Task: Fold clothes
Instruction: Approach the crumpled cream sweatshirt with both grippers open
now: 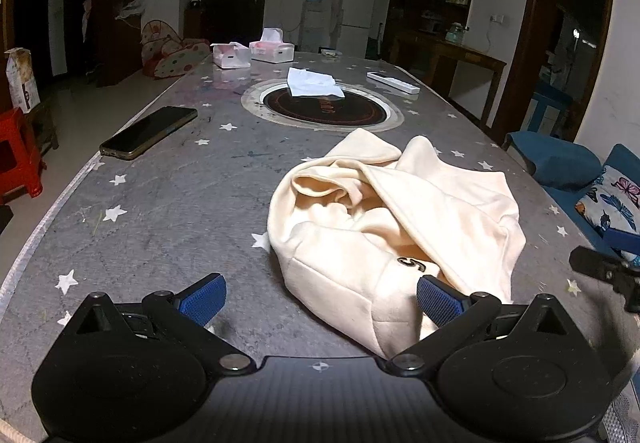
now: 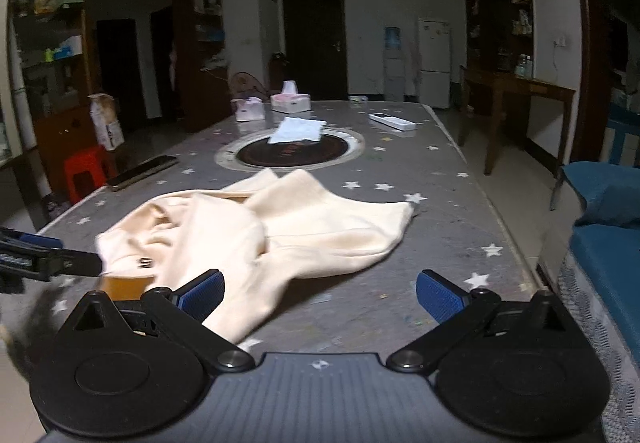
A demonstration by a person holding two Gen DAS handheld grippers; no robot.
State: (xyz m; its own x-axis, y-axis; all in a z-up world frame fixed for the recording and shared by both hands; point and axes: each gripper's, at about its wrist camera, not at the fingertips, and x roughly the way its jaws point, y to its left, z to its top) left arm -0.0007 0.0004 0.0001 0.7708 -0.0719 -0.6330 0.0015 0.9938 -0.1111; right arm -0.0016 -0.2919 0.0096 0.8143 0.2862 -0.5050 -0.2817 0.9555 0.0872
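One cream garment [image 1: 396, 219] lay crumpled on the star-patterned desk [image 1: 168, 211], low and right of centre in the left wrist view and left of centre in the right wrist view. Both tools were spread wide and pinching nothing: the left tool [image 1: 320, 299] hovered at the cloth's near edge, one blue pad [image 1: 438, 301] over the fabric, and the right tool [image 2: 320, 293] hung low in its frame, above a near flap. The cloth looked soft, thick and light, probably fleece; it would likely sag and drag rather than slide cleanly. The bunched folds hid the seams, so the flat free corner at the right in the right wrist view, and the hem by the small black mark [image 1: 410, 263], seemed the best places to take hold.
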